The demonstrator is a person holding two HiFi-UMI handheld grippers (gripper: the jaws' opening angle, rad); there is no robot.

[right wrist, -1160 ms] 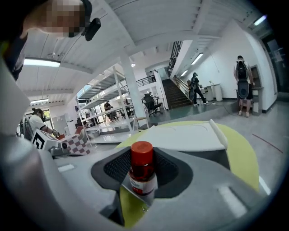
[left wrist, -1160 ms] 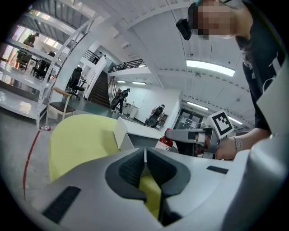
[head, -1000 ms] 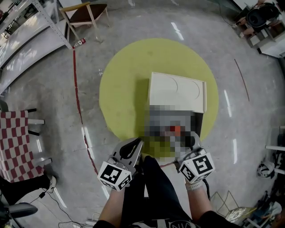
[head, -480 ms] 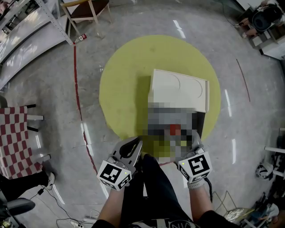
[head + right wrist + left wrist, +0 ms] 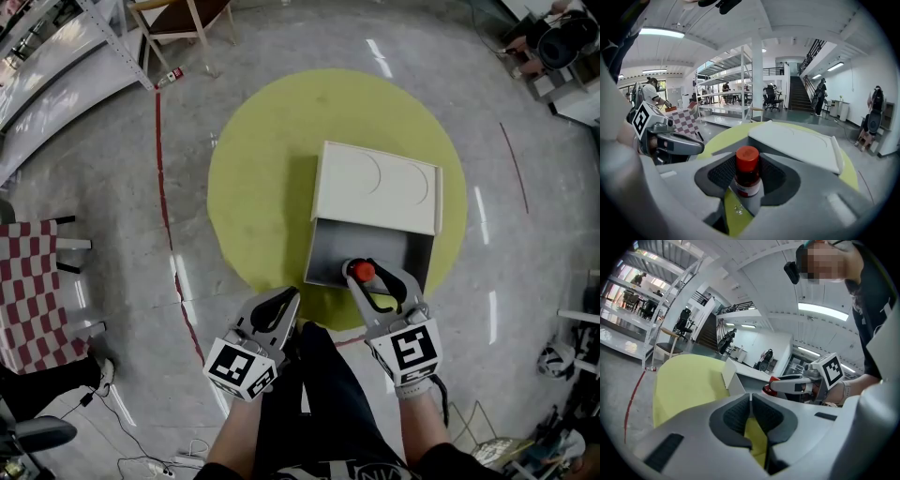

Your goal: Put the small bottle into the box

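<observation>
That small bottle (image 5: 747, 176) looks light and rigid, with smooth sides, so probably a bit slippery. The right gripper (image 5: 375, 279) has its jaws pinched round the body just under the red cap, over the near edge of the open box (image 5: 356, 242). Left gripper (image 5: 750, 401) jaws are closed on nothing. The bottle's base is hidden behind the jaws and the label is unreadable

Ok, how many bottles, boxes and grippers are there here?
small bottle: 1
box: 1
grippers: 2, the left gripper and the right gripper
total: 4
</observation>
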